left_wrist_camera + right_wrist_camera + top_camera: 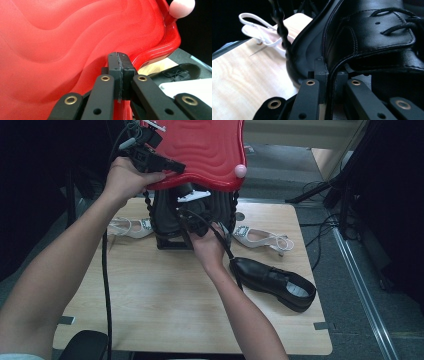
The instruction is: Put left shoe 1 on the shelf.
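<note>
From above, the left gripper (150,157) holds up a red lid (210,150) by its near edge, and its jaws are pinched tight on that edge. The lid is shiny and wavy, with a small pink knob (240,170) at one corner. Under the lid stands a dark box (170,227) on the tabletop (150,295). The right gripper (192,215) is just below the lid, and its jaws pinch a black shoe (167,215) at the box. A second black shoe (274,281) lies well off to the right of those jaws. Two white sandals lie on either side of the box, one left (129,227) and one right (260,238).

In the left gripper view, the jaws are squeezed together on the thin rim of the red lid (75,50). The lid spreads out above and around the jaws. I think it could slip out, because the jaws hold only a little bit of the edge, and then it would drop on the other hand.

In the right gripper view, the jaws are almost closed on the top edge of the black shoe (372,37), which sits right above them. It is smooth, shiny leather with black laces (397,22) and neat stitching. The grip is on a thin edge, so the heavy shoe could twist or fall. A black beaded cord (280,30) hangs to the left of the jaws and might catch on the shoe. A white sandal (262,32) lies farther off on the tabletop (242,82).
</note>
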A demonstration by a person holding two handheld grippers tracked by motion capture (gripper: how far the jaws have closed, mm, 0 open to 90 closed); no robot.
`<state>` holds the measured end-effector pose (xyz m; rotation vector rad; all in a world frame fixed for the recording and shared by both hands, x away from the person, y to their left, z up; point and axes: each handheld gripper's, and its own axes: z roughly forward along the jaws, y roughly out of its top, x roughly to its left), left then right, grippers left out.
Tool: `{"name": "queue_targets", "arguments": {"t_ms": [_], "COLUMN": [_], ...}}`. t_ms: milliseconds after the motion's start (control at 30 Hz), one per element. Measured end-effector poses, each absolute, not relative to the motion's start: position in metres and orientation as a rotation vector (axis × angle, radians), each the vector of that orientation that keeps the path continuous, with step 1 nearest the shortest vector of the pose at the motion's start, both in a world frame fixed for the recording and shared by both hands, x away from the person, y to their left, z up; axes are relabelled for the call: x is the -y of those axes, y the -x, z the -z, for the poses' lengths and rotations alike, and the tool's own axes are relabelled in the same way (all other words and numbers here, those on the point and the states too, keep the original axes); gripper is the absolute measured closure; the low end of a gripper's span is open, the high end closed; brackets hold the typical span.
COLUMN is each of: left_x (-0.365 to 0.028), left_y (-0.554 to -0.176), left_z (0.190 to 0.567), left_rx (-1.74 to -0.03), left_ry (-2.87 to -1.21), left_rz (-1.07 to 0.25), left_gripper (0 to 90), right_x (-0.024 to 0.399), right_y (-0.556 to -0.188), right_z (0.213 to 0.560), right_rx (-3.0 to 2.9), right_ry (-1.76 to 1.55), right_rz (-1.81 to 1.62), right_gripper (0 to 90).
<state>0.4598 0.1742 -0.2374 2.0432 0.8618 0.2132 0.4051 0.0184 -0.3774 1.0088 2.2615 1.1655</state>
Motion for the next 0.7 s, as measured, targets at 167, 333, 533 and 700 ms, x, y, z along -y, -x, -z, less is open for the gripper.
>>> {"name": "queue_targets", "arguments": {"t_ms": [167, 333, 533, 700], "left_x": [-0.174, -0.174, -0.174, -0.174], "left_y": [-0.460, -0.460, -0.459, -0.458], "left_z": [0.237, 0.238, 0.238, 0.238], "left_rx": [-0.868, -0.868, -0.865, -0.862], "left_ry": [-2.042, -2.039, -2.042, -2.046], "left_rz": [-0.212, -0.209, -0.224, -0.230], "left_gripper": [90.0, 90.0, 90.0, 90.0], "right_x": [-0.030, -0.038, -0.039, -0.037], "right_y": [-0.409, -0.410, -0.418, -0.416], "right_z": [0.386, 0.387, 0.388, 0.386], "right_rx": [-2.238, -2.210, -2.324, -2.335], "right_ry": [-1.030, -1.026, -1.104, -1.078], "right_rz": [-1.184, -1.162, -1.236, -1.280], "right_gripper": [86.5, 85.9, 73.1, 62.7]}}
